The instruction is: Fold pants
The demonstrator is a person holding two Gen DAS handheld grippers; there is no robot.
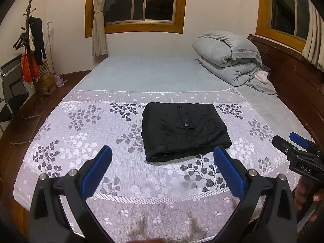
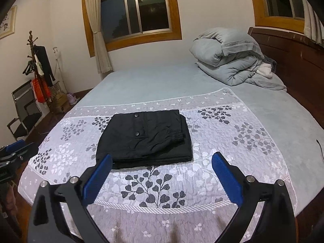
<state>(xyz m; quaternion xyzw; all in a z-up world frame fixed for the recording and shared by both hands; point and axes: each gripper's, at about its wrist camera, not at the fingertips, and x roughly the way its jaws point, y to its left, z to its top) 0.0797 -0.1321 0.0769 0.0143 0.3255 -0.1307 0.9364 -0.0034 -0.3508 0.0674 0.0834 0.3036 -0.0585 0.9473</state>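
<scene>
The black pants [image 1: 183, 130] lie folded into a compact rectangle on the leaf-patterned bedspread [image 1: 81, 141], snap buttons facing up. In the right wrist view the same pants [image 2: 145, 136] sit just beyond the fingers. My left gripper [image 1: 163, 154] hovers open, short of the near edge of the pants, holding nothing. My right gripper [image 2: 162, 161] is open too, its left blue pad [image 2: 97, 177] overlapping the pants' near left corner in the image. The right gripper [image 1: 293, 141] also shows at the right edge of the left wrist view, with a hand below it.
A bundled grey duvet [image 1: 228, 58] lies at the bed's far right by the wooden headboard [image 1: 293, 68]. A coat rack [image 1: 30, 46] and a black chair [image 1: 12, 93] stand on the floor left of the bed. Windows [image 1: 139, 0] are behind.
</scene>
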